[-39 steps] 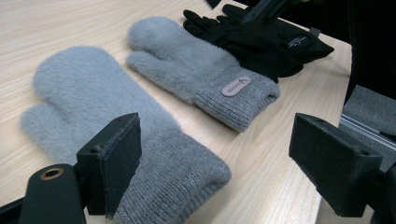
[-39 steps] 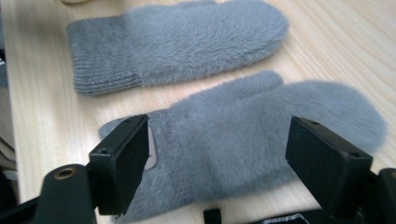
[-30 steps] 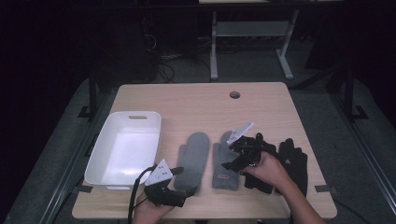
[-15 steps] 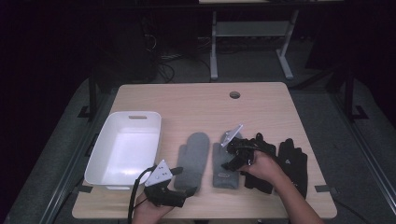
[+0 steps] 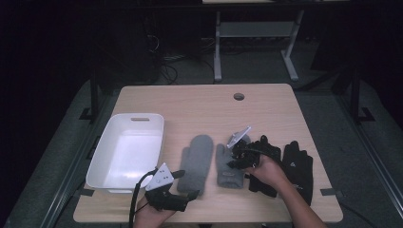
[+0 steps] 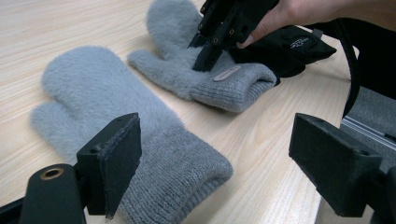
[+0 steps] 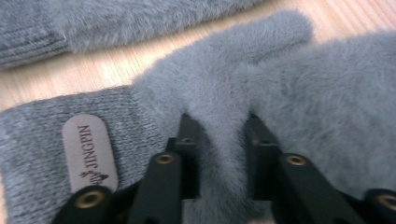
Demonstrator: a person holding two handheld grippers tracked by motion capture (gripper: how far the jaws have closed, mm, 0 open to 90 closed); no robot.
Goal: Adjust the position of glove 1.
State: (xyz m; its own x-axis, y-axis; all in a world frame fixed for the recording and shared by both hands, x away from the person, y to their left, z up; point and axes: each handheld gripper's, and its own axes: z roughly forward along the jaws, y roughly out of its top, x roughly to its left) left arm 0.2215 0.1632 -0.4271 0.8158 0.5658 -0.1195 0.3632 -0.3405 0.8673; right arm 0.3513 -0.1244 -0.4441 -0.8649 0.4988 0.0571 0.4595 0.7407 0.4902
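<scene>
Two fluffy grey mittens lie side by side near the table's front. My right gripper [image 7: 222, 135] is shut on a pinched fold of the right mitten [image 7: 224, 88], close to its cuff with a tan label [image 7: 88, 149]. From above, the right gripper [image 5: 235, 159] sits on the right mitten [image 5: 224, 170]. My left gripper [image 6: 215, 154] is open and low over the table, its jaws either side of the ribbed cuff end of the left mitten [image 6: 107, 102]. The high view has the left gripper [image 5: 187, 185] at the cuff of the left mitten [image 5: 197, 159].
A white tub [image 5: 102, 164] stands at the table's left front. Two black gloves lie to the right of the mittens, one [image 5: 298, 166] flat and one [image 5: 266, 147] under the person's right hand. A round hole [image 5: 239, 96] marks the table's far side.
The right gripper has come down and a little to the left onto the right mitten and closed on its fluff. The left gripper has stayed put.
</scene>
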